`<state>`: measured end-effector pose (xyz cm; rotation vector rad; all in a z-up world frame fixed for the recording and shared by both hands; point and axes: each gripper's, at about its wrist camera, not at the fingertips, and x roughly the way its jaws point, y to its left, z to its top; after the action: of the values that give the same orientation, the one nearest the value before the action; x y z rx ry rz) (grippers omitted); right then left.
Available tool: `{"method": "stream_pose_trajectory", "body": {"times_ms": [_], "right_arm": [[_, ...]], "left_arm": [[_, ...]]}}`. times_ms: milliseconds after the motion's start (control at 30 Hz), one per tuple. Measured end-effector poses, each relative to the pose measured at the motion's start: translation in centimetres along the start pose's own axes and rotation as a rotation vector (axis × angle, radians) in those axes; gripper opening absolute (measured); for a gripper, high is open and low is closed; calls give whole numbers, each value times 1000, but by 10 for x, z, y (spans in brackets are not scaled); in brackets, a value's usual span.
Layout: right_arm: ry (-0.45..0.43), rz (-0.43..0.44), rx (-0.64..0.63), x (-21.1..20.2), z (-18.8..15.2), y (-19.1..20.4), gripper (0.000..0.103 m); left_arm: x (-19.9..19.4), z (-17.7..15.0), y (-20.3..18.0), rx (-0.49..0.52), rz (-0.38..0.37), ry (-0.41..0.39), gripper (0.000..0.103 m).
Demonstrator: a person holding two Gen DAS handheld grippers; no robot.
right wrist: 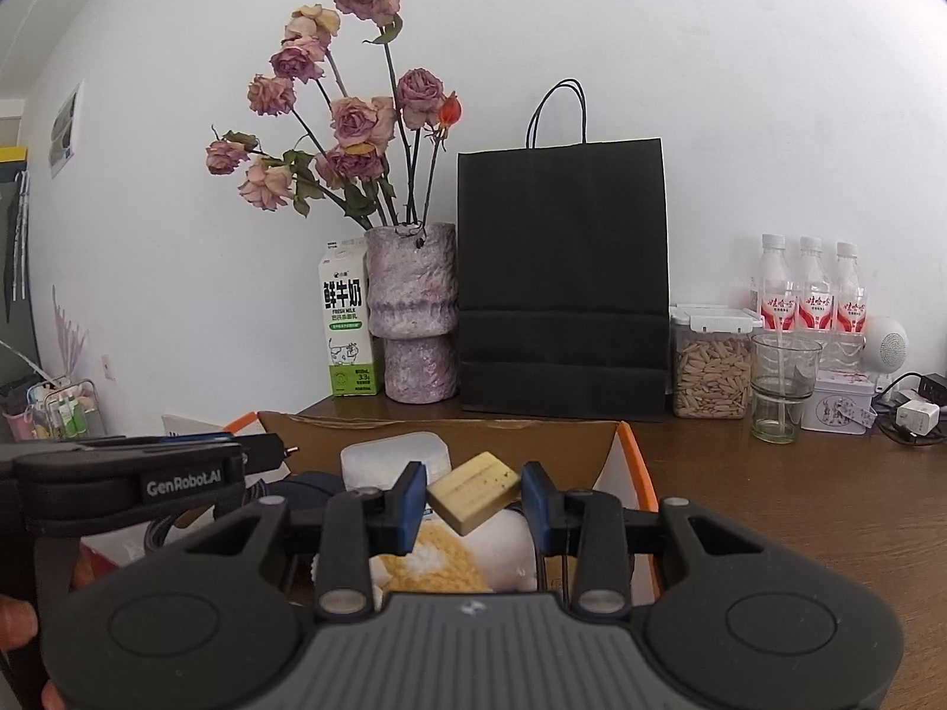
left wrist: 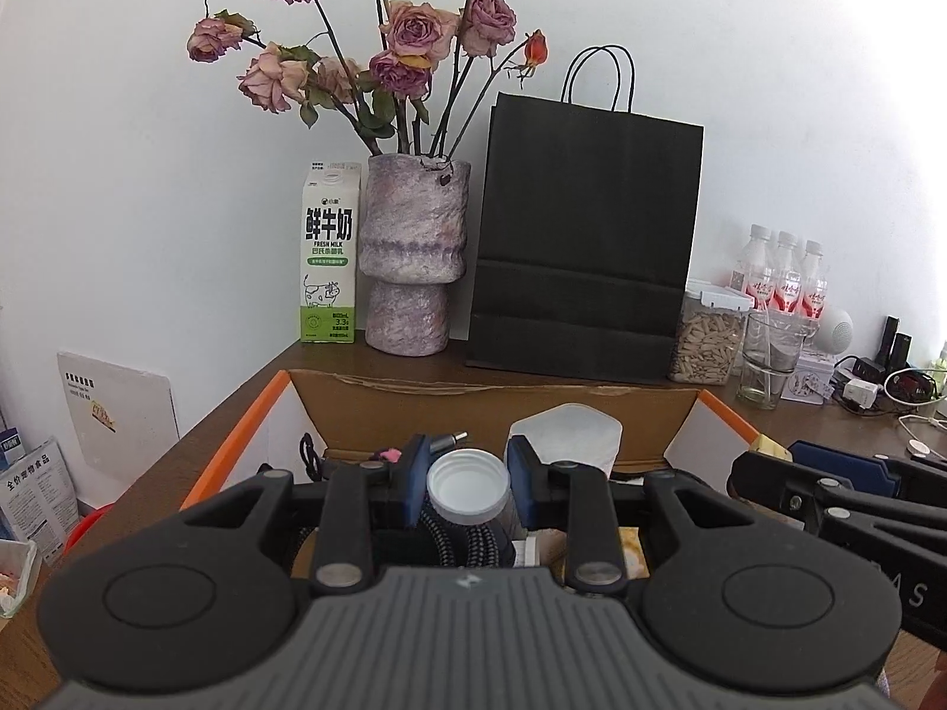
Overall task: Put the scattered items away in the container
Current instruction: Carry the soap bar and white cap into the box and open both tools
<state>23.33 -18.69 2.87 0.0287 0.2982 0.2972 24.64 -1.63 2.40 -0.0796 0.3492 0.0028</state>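
An open cardboard box (left wrist: 491, 408) with orange-edged flaps sits on the brown table; it also shows in the right wrist view (right wrist: 532, 444). My left gripper (left wrist: 467, 488) is shut on a bottle with a white cap (left wrist: 467, 488) and holds it over the box, above a dark braided cable (left wrist: 467, 541). My right gripper (right wrist: 473, 500) is shut on a small tan rectangular block (right wrist: 473, 500), held tilted over the box above a white and yellow soft item (right wrist: 438, 562). A white pouch (left wrist: 565, 435) lies inside the box at the back.
Against the wall stand a milk carton (left wrist: 329, 254), a vase of dried roses (left wrist: 411, 260), a black paper bag (left wrist: 583, 236), a jar of seeds (left wrist: 707, 337), a glass (left wrist: 769, 361) and three bottles (left wrist: 781, 278). Chargers and cables (left wrist: 876, 384) lie at right.
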Motion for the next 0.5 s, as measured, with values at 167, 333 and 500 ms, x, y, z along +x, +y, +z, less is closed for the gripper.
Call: {"method": "stream_pose_trajectory", "body": {"times_ms": [167,333,500], "right_arm": [[15,-2,-4,2,-3,0,34],[31,-14,-6,5,-6,0,34],[53,-38,1,8,-12,-1,82]], "left_arm": [[0,-2,0,4,-2,-3,29],[1,-4,-4,28,13,-3,36],[-5,-3,-4,28,37,-37,91]]}}
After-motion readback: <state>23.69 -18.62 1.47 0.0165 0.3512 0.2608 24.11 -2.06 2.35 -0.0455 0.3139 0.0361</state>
